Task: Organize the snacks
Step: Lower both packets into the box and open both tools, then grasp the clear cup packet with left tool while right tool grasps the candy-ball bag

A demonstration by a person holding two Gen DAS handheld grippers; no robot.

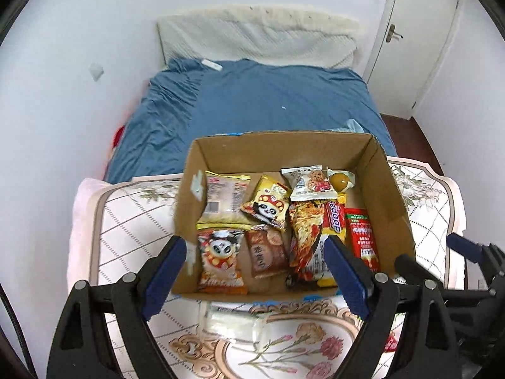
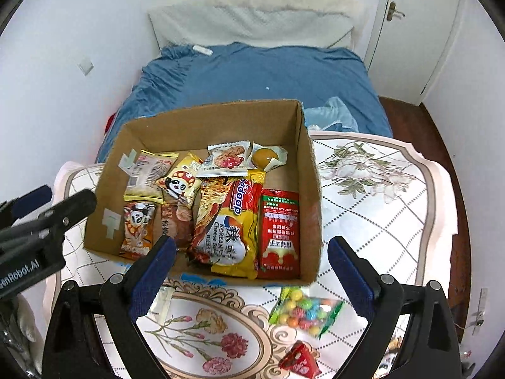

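An open cardboard box (image 1: pixel 391 195) (image 2: pixel 311 170) sits on a floral table and holds several snack packs: panda packs (image 1: pixel 266 210), a yellow noodle pack (image 2: pixel 235 233), a red sachet (image 2: pixel 279 233). My left gripper (image 1: pixel 255 252) is open and empty over the box's near edge. My right gripper (image 2: pixel 251 254) is open and empty above the box's near right corner. A bag of coloured candy balls (image 2: pixel 304 311) and a small red pack (image 2: pixel 300 360) lie on the table in front of the box. A clear wrapped pack (image 1: pixel 230 319) lies in front of the box in the left wrist view.
The floral tablecloth (image 2: pixel 378 208) covers the table. A bed with a blue sheet (image 1: pixel 268 101) lies behind the box, with a white headboard cushion (image 1: pixel 252 38) and a door (image 1: pixel 416 41) at the right. The other gripper (image 2: pixel 38 221) shows at the left of the right wrist view.
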